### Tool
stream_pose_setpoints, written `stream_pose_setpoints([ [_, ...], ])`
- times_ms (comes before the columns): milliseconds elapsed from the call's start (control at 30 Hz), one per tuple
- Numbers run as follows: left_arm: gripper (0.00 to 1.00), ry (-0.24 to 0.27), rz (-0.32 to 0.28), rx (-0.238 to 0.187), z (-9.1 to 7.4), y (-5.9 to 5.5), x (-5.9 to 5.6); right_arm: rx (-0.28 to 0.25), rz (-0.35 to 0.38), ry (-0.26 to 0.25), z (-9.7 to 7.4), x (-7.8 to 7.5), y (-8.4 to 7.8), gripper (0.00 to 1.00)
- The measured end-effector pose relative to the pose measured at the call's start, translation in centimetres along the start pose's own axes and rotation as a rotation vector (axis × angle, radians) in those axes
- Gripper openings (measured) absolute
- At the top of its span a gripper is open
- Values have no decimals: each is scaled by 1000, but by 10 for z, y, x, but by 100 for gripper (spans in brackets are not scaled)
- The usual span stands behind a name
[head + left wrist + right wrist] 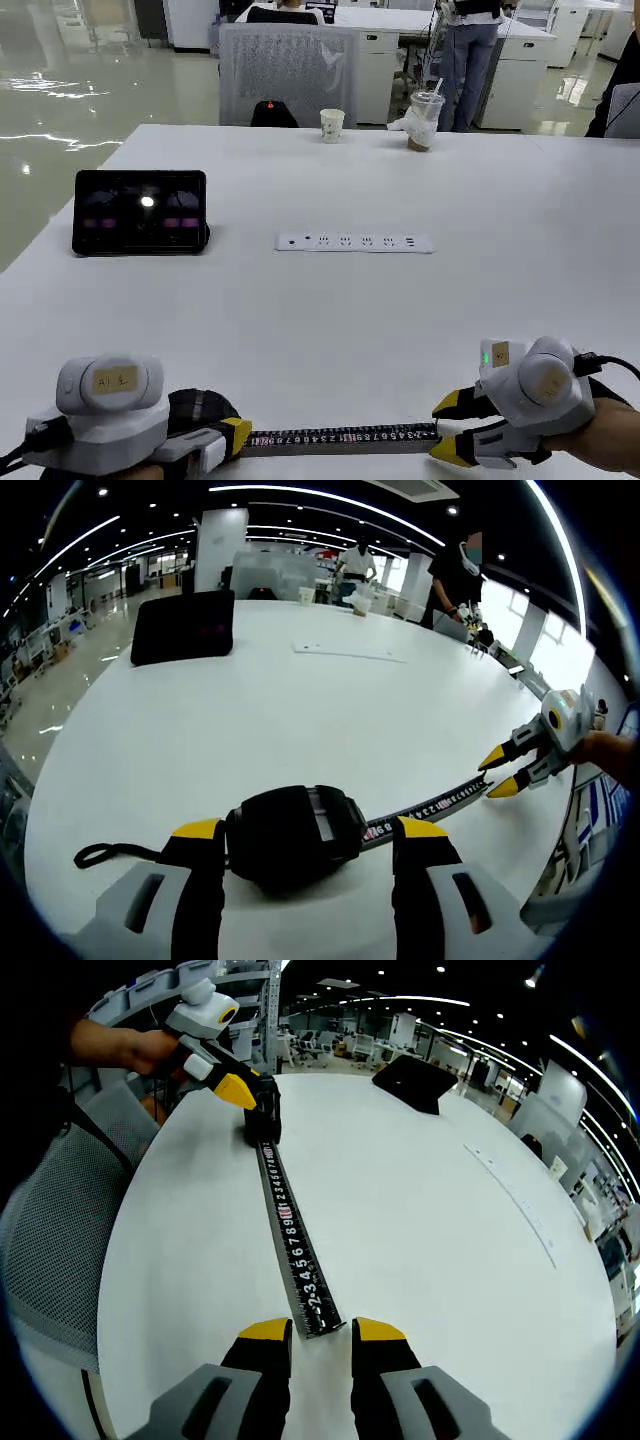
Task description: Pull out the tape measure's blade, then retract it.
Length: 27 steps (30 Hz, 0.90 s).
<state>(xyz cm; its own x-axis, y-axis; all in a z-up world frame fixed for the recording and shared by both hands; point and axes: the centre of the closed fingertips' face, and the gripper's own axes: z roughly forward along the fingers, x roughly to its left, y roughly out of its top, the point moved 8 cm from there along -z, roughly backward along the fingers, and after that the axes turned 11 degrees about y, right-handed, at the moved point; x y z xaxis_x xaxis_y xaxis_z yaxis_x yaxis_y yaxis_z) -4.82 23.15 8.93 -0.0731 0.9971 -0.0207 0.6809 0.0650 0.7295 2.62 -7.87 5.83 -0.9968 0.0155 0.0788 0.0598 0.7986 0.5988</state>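
Observation:
A black tape measure case [295, 835] rests on the white table [400, 320] near its front edge, and my left gripper [310, 830] is shut on it, yellow-tipped fingers on either side. A strap trails off the case to the left. The blade [340, 437] is drawn out flat along the table toward the right, numbers up. Its end lies between the yellow tips of my right gripper [445, 428], whose jaws stand open a little wider than the blade and are not pinching it. In the right gripper view the blade [295, 1250] runs from that gripper [322, 1330] away to the case [265, 1120].
A dark tablet [140, 210] stands at the left middle of the table and a white power strip [355, 242] lies in the centre. A paper cup [332, 124] and a plastic cup with a straw [425, 118] stand at the far edge. A chair [288, 75] and a standing person [468, 50] are beyond.

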Motion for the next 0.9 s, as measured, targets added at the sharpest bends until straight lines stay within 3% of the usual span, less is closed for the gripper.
stream_pose_setpoints([
  [167,64,14,-10,4,5,4,-1,13,-6,21,2,-1,-1,15],
  [900,58,54,18,49,18,9,1,8,-53,73,5,-6,-4,11],
])
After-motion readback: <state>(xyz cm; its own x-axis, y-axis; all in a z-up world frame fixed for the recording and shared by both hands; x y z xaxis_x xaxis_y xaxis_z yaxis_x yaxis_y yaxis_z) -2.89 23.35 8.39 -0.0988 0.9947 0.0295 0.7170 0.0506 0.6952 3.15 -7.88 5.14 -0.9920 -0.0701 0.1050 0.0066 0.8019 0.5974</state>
